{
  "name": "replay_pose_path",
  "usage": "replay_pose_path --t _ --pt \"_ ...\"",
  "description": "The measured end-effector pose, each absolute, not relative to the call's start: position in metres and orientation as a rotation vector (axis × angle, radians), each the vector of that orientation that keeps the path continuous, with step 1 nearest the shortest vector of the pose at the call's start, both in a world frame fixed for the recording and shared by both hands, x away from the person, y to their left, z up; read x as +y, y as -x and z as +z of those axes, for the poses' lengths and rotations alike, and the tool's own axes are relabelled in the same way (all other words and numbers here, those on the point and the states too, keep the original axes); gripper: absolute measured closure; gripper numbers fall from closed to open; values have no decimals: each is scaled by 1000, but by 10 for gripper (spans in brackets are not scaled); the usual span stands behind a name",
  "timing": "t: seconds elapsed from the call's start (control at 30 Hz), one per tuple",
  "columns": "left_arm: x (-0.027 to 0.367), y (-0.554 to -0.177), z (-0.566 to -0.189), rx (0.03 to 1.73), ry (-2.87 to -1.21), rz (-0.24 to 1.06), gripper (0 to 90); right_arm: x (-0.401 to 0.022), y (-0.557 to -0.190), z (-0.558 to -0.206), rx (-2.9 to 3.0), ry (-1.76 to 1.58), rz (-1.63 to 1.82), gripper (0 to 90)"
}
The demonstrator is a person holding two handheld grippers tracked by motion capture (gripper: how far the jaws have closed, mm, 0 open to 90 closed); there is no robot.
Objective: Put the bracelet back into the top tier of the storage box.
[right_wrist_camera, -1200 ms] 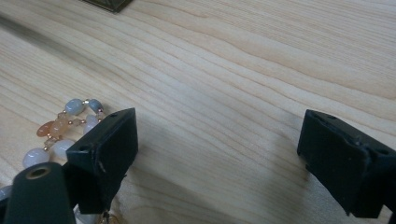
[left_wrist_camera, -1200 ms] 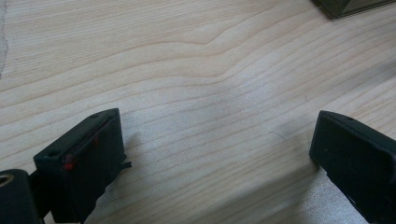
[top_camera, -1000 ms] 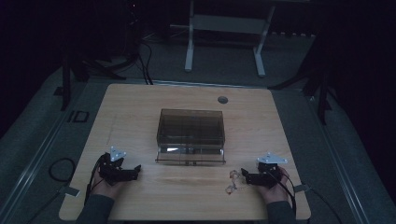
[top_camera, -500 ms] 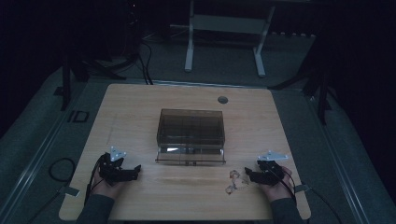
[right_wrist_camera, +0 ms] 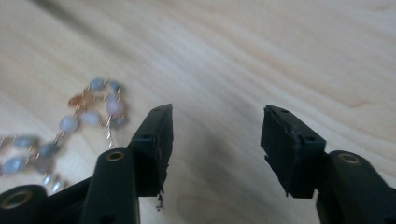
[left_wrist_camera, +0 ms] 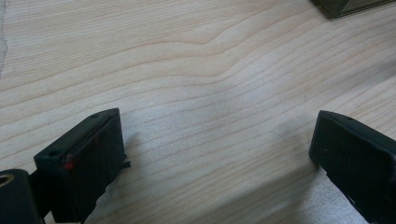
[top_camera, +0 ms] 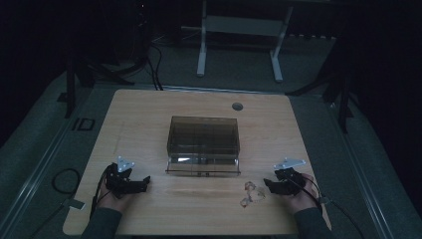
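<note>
A chain of pale blue and orange beads (top_camera: 250, 193) lies in a loose heap on the wooden table (top_camera: 149, 114), near the front right. My right gripper (top_camera: 266, 185) hovers just to the right of it, pointing left. In the right gripper view its jaws (right_wrist_camera: 217, 135) stand partly apart over bare wood, and the beads (right_wrist_camera: 88, 116) lie outside its left jaw. These jaws have just been closing, with nothing between them. My left gripper (top_camera: 146, 181) rests at the front left, wide open (left_wrist_camera: 217, 149) over bare wood.
A smoky see-through box (top_camera: 203, 137) with a clear drawer tray at its front sits mid-table; its corner (left_wrist_camera: 350, 4) shows in the left gripper view. A round grommet (top_camera: 237, 106) is set near the table's far edge. Dark floor and a white stand lie beyond.
The right gripper's jaws have narrowed and the hand has lifted slightly beside the beads. The left gripper has stayed where it was.
</note>
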State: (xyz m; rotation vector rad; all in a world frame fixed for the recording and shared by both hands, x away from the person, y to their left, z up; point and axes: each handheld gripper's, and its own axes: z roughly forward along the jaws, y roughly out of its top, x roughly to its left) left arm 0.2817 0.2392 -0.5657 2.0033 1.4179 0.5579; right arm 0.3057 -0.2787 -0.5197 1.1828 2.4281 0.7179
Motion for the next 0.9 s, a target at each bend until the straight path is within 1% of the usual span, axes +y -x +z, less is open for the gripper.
replay_pose_path --t 0.1,0.47,0.9 --pt "239 -282 -566 1418 -2003 558 36 -276 -308 -516 2469 -1164 674 460" --pt "239 -282 -566 1418 -2003 558 36 -266 -310 -505 2560 -1059 595 463" --pt "239 -282 -566 1418 -2003 558 36 -245 -307 -505 2663 -954 539 466"
